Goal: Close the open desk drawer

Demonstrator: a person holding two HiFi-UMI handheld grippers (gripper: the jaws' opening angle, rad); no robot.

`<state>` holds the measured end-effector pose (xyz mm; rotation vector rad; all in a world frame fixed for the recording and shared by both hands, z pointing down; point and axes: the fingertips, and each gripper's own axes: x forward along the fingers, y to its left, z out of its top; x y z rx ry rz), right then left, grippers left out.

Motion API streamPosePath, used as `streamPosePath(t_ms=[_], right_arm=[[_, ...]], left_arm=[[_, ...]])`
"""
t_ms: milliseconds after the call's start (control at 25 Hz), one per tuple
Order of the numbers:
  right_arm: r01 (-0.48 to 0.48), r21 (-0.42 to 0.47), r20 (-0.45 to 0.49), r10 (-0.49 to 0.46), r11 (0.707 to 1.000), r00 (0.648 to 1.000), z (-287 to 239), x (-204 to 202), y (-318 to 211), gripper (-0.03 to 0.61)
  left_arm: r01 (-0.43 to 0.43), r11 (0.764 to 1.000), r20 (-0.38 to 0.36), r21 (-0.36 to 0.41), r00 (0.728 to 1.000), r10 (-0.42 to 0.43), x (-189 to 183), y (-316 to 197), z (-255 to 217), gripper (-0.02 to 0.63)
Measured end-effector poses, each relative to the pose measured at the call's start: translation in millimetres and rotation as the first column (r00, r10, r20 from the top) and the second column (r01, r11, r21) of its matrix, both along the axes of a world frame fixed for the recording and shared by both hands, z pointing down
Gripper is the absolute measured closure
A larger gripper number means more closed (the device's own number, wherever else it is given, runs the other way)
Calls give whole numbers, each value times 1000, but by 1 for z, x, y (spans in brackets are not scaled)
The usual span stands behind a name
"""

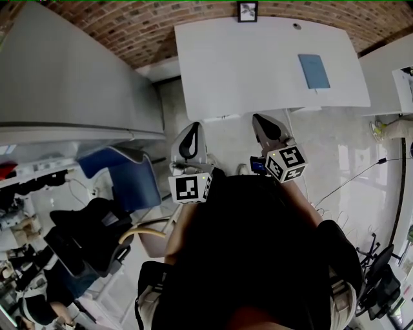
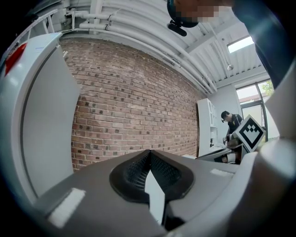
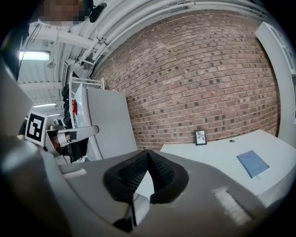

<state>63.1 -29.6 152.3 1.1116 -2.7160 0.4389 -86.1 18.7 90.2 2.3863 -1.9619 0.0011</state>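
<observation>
Left gripper (image 1: 191, 132) and right gripper (image 1: 263, 124) jaws are clenched, empty. Ahead, a white rectangular worktop (image 1: 245, 64) carries a blue notebook (image 1: 313, 71).

The white desk (image 1: 258, 64) top is mostly bare ahead. Only a blue notebook (image 1: 313, 71) toward its right side and a small picture frame (image 1: 247, 11) at the back, against the brick wall (image 1: 129, 26), take up room. A tall grey panel (image 1: 64, 71) walls off the left. Between the left gripper (image 1: 195, 126) and right gripper (image 1: 257, 117) is open air. A blue chair (image 1: 129, 177) crowds the floor lower left, and cables (image 1: 348, 187) trail at right.
</observation>
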Motion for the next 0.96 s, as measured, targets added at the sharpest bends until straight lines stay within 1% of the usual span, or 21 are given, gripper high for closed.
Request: streamPosePath(t_ms=[200, 800, 960], right_arm=[[-3, -6, 5, 3, 1000, 1000, 2, 4, 0, 577], [-3, -10, 25, 3, 1000, 1000, 2, 4, 2, 577], [-5, -7, 33, 5, 1000, 999, 0, 2, 2, 577]], left_arm=[[-5, 1000, 13, -4, 1000, 5, 4, 1, 1, 598], [0, 1000, 17, 1, 1000, 0, 1, 7, 1, 598], [1, 1000, 7, 9, 1000, -1, -1, 8, -1, 598]])
